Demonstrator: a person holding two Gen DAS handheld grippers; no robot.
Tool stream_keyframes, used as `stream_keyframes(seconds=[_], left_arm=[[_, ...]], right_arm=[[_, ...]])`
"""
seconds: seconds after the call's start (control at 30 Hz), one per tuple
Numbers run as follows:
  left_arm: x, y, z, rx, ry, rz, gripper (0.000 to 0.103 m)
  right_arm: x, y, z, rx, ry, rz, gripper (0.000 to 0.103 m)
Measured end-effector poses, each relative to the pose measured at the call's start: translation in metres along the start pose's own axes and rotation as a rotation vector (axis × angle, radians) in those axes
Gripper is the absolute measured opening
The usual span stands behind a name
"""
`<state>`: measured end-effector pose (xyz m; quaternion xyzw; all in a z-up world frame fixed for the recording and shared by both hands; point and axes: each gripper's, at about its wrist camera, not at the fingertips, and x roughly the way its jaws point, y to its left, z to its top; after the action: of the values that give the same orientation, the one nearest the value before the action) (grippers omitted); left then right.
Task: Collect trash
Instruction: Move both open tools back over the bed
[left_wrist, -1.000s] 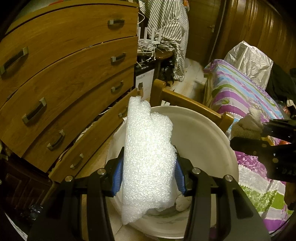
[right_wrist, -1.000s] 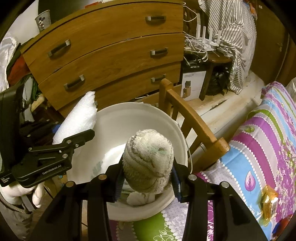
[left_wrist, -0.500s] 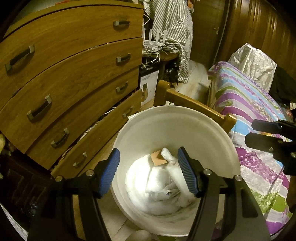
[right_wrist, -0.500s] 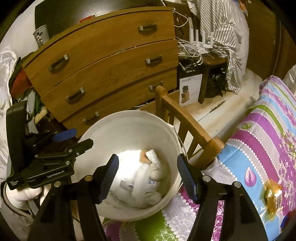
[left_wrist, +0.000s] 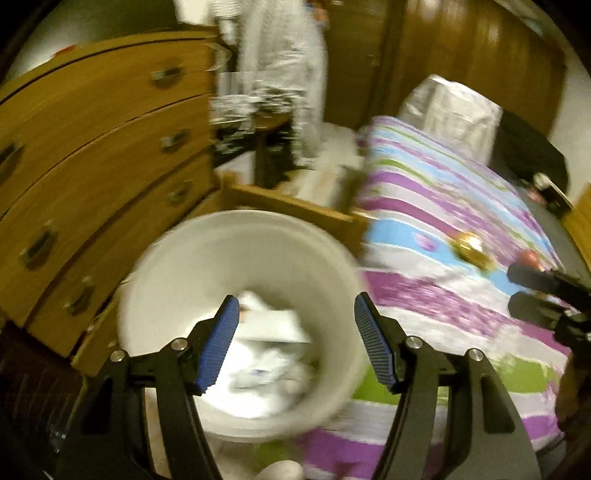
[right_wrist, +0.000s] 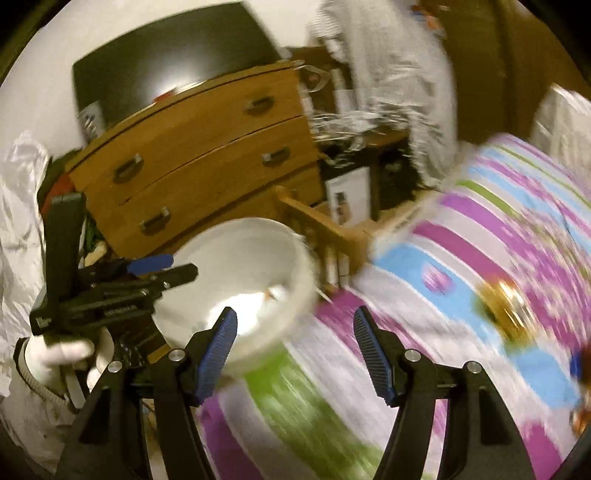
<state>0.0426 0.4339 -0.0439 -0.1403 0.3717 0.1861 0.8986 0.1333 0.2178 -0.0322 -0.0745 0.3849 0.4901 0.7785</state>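
Observation:
A white bucket (left_wrist: 177, 266) stands beside the bed and holds white foam wrap and other trash (left_wrist: 269, 354). My left gripper (left_wrist: 295, 343) is open and empty above the bucket's right half. My right gripper (right_wrist: 293, 350) is open and empty over the striped bedspread (right_wrist: 461, 258), just right of the bucket (right_wrist: 236, 251). A shiny golden wrapper (right_wrist: 506, 306) lies on the bed to the right; it also shows in the left wrist view (left_wrist: 471, 247). Both views are blurred.
A wooden chest of drawers (left_wrist: 92, 166) stands left of the bucket. A wooden chair back (left_wrist: 288, 206) is behind the bucket. A small table with cables (right_wrist: 354, 125) and hanging striped cloth (left_wrist: 280, 66) are farther back. The left gripper shows in the right wrist view (right_wrist: 122, 291).
Both grippers let go of their loads, the foam wrap and the grey cloth ball, into the bucket, opened, and have since swung right toward the bed.

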Motion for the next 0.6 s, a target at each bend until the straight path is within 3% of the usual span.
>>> stream_keyframes(seconds=[0.3, 0.6], left_arm=[[0.035, -0.167, -0.031, 0.255, 0.074, -0.22, 0.062], [0.084, -0.289, -0.028, 0.409, 0.138, -0.308, 0.062]], right_arm=[[-0.101, -0.131, -0.121, 0.223, -0.049, -0.195, 0.067], [-0.174, -0.24, -0.214, 0.439, -0.113, -0.317, 0.067]])
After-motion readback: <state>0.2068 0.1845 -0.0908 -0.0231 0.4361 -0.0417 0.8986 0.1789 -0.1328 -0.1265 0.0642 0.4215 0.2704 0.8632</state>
